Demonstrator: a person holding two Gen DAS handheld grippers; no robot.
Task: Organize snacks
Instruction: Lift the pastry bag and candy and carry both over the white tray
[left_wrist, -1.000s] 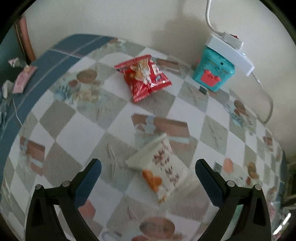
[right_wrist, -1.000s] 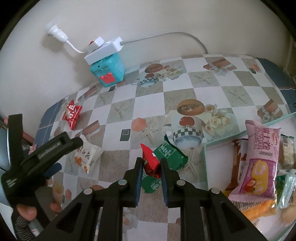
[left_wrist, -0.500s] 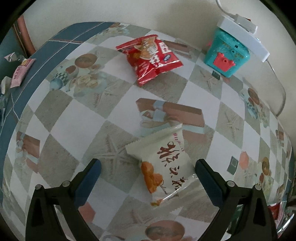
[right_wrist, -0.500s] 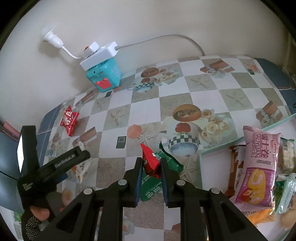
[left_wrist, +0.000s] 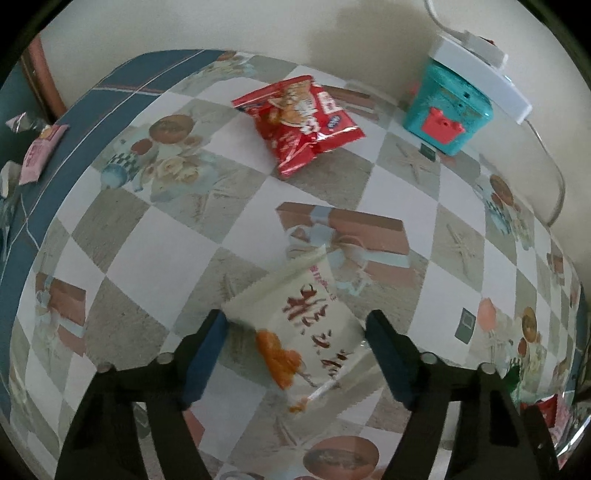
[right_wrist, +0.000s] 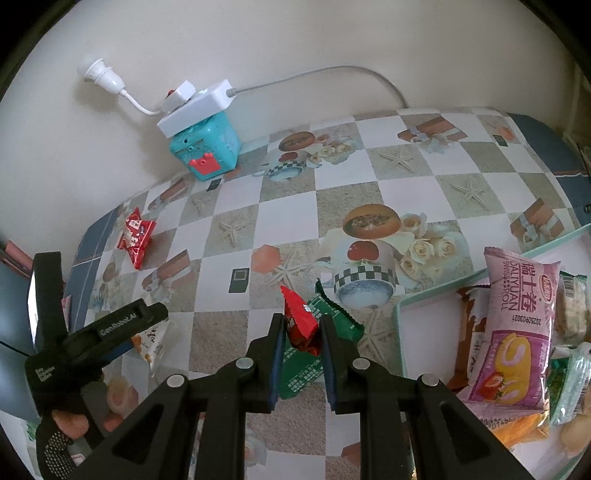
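A table (right_wrist: 288, 206) under a checked cloth printed with starfish, gift boxes and teacups fills both views; its blue border runs along the far-left edge. At the right edge of the right wrist view a pale-green tray (right_wrist: 404, 332) is cut off by the frame, holding a heap of packets. The biggest is a pink pouch (right_wrist: 517, 325) reading "SWISS ROLL" and "DALIYUAN" with a printed date; the ones beneath it are mostly hidden.

Against the wall a teal box (left_wrist: 445, 114) with a red tab carries a white power strip (right_wrist: 195, 109), its cable looping away.

The left gripper (left_wrist: 295, 334) points steeply down; its jaws have just been closing, and the cream snack packet (left_wrist: 306, 325) lies on the cloth between them, its corner at the left pad, though contact with either pad is not clear. Its red characters are blurred and unreadable. From the right wrist view this gripper's body shows "GenRobot.AI", held by a hand (right_wrist: 64, 439) in a dotted glove.

A red chip bag (left_wrist: 299, 118) lies well beyond, near the wall; its lettering is too small to read.

The right gripper (right_wrist: 303, 328) is pinched tight on a small red packet (right_wrist: 301, 325), above a green packet (right_wrist: 317, 343) on the cloth, just beside the tray.
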